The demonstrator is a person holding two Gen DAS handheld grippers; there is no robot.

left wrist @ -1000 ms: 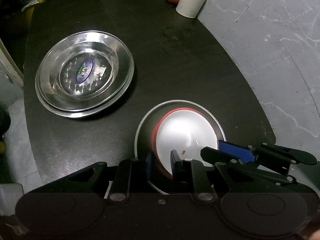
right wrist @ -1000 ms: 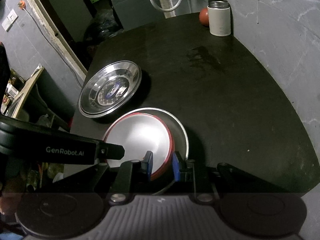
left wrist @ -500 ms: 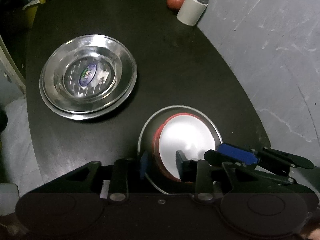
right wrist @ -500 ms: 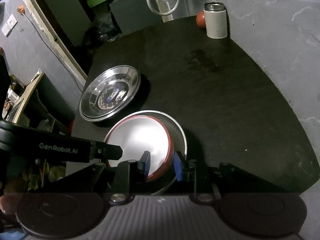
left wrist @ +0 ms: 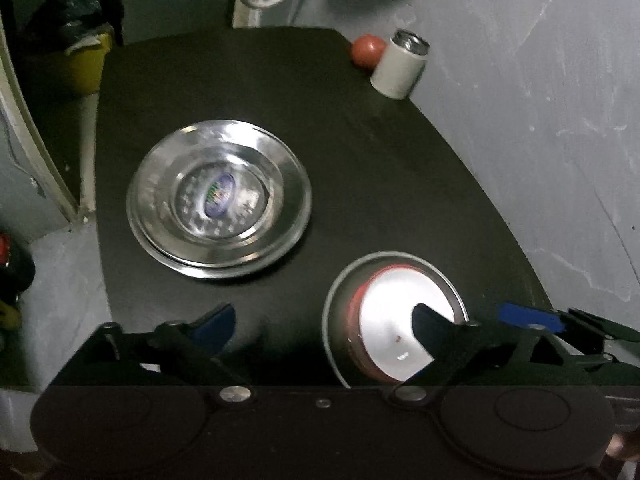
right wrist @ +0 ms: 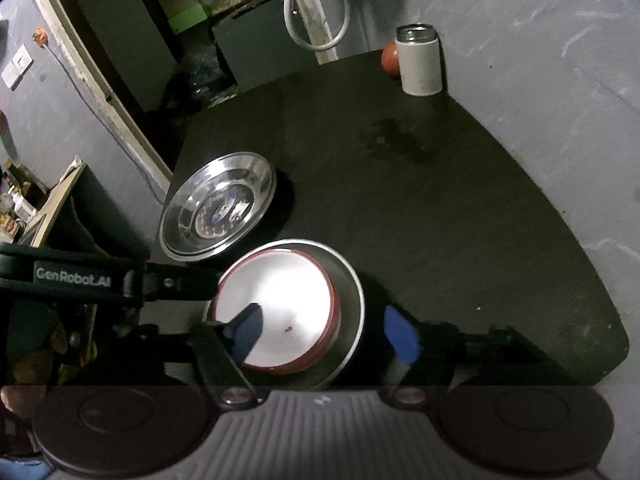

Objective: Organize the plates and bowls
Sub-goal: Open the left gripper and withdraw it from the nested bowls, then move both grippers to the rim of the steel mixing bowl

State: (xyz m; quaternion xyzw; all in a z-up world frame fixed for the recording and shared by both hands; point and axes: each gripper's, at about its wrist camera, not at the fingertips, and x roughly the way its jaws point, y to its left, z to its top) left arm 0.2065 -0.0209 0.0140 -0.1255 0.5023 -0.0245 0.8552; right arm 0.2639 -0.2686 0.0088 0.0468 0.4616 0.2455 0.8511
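Both claws stand with fingers spread apart, gripping nothing. Left claw, at the bottom of its view, has one blue pad over bare table and the other finger over the white inside of the red-rimmed bowl. Right claw straddles the same bowl: one finger over its interior, the other outside the steel bowl that holds it.

Containers: the red-rimmed bowl sits nested inside the steel bowl, off-centre toward one wall; a small dark speck lies on its white floor. Left of centre, two steel plates lie stacked, with a sticker at the middle.

Risks, as judged: the nest lies near the table edge at lower frame, so a nudge from either finger could slide it off. Closing on one rim alone could tip the inner bowl.

Upper right: a white canister and a red ball, touching, well apart from the dishes
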